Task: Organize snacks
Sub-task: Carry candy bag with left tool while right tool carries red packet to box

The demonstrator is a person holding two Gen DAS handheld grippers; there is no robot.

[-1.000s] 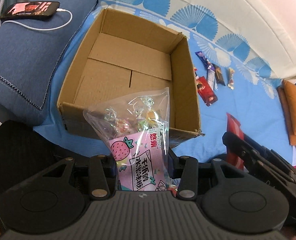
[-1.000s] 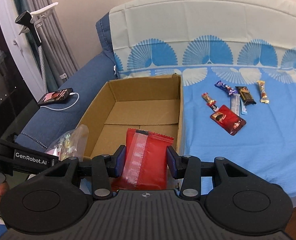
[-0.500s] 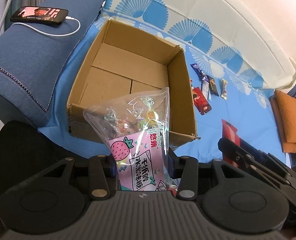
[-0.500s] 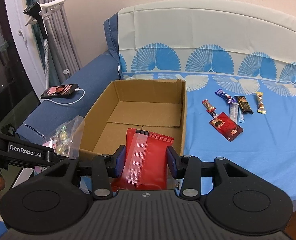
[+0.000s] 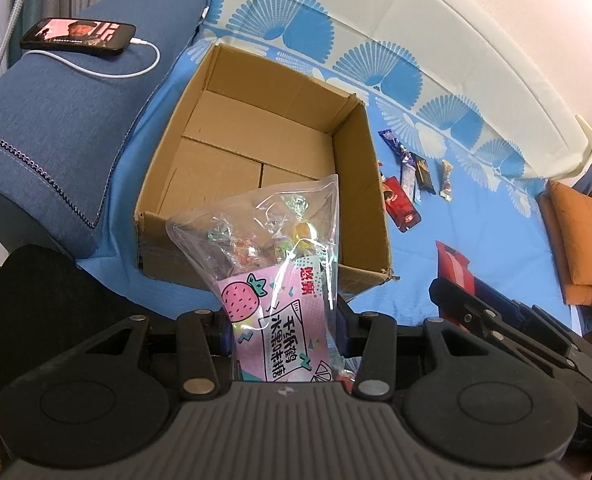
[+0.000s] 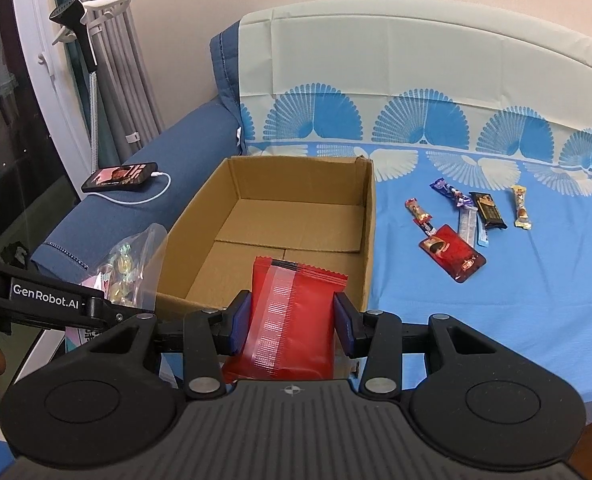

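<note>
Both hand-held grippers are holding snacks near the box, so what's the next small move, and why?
Probably ease the left hand-held gripper forward over the empty brown cardboard box: its clear candy bag with the pink strawberry label hangs at the near rim, not inside.

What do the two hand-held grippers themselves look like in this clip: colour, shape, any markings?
Both are black plastic. The right hand-held gripper has blue pads, linkage arms with silver rivets, two round discs and a ribbed grey deck. The left hand-held gripper is built alike; from the right wrist view its side reads "GenRobot.AI" in white.
</note>
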